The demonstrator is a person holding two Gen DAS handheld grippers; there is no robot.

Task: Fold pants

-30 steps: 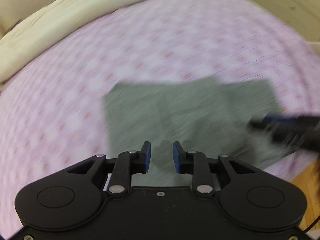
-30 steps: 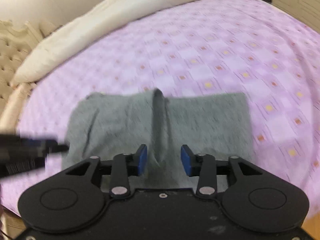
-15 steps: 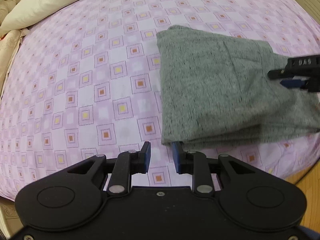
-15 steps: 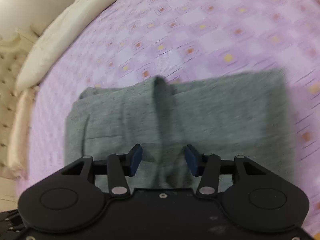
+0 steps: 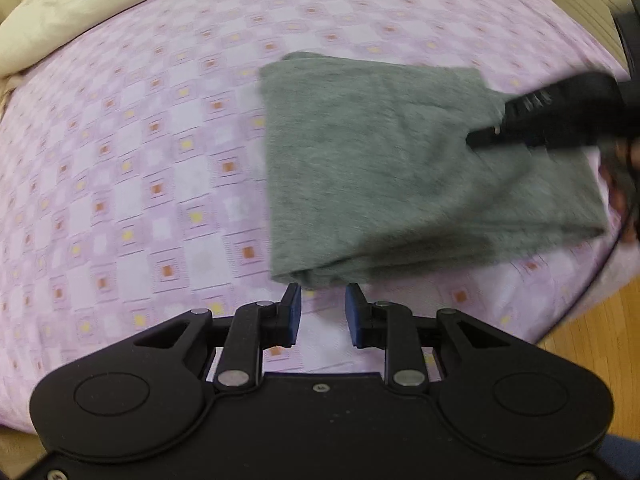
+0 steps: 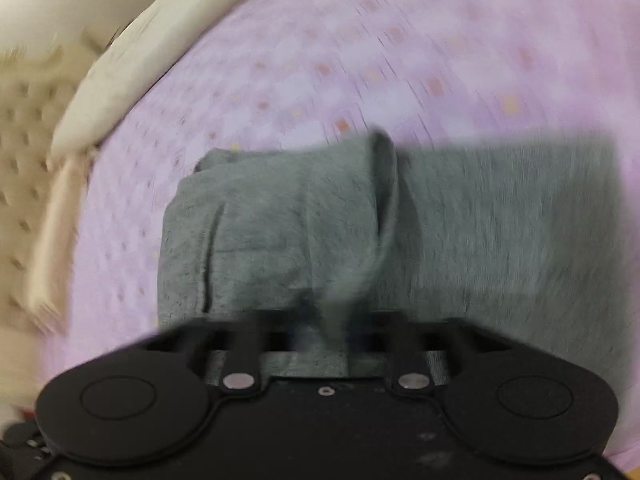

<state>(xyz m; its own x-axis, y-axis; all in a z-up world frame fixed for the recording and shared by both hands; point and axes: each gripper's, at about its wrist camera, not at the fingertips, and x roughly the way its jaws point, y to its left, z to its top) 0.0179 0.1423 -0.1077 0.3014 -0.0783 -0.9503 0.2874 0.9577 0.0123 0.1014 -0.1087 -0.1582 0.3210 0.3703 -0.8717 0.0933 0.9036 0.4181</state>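
The grey pants [image 5: 380, 168] lie folded into a rough rectangle on the bed. My left gripper [image 5: 322, 296] stands open just short of their near left corner, with only sheet showing between its fingers. My right gripper [image 5: 480, 138] comes in from the right onto the pants' far right part. In the blurred right wrist view a raised ridge [image 6: 384, 200] of the pants [image 6: 500, 220] runs down between the jaws of the right gripper [image 6: 330, 320]. Those jaws are closing and pinch the cloth.
A purple checked sheet [image 5: 140, 200] covers the bed. A cream pillow [image 5: 72, 8] lies along its far side, and a tufted headboard [image 6: 24, 128] stands at the left. The bed's edge and wooden floor [image 5: 600, 320] show at the lower right.
My left gripper has drawn back from over the pants to just off their near left corner. The right jaws widened, then came together on the raised ridge of cloth.
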